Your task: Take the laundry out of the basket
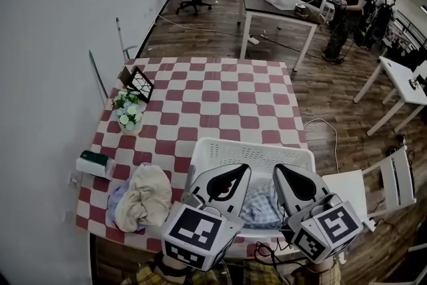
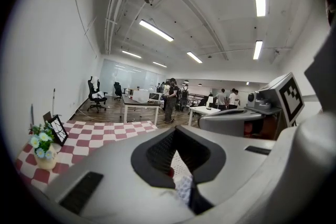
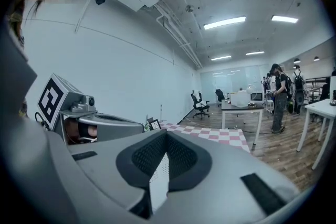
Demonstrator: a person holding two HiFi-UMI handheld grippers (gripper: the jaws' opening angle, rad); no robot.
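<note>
While left tongs (image 1: 240,170) and right tongs (image 1: 283,170) hang closed | laundry (image 1: 260,207) in basket (image 1: 253,146)

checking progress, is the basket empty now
No, a blue checked cloth lies inside the white basket.

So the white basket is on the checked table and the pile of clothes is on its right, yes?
Not quite. The head view shows the pile of clothes on the left of the white basket, not its right. The basket is on the checked table.
</note>
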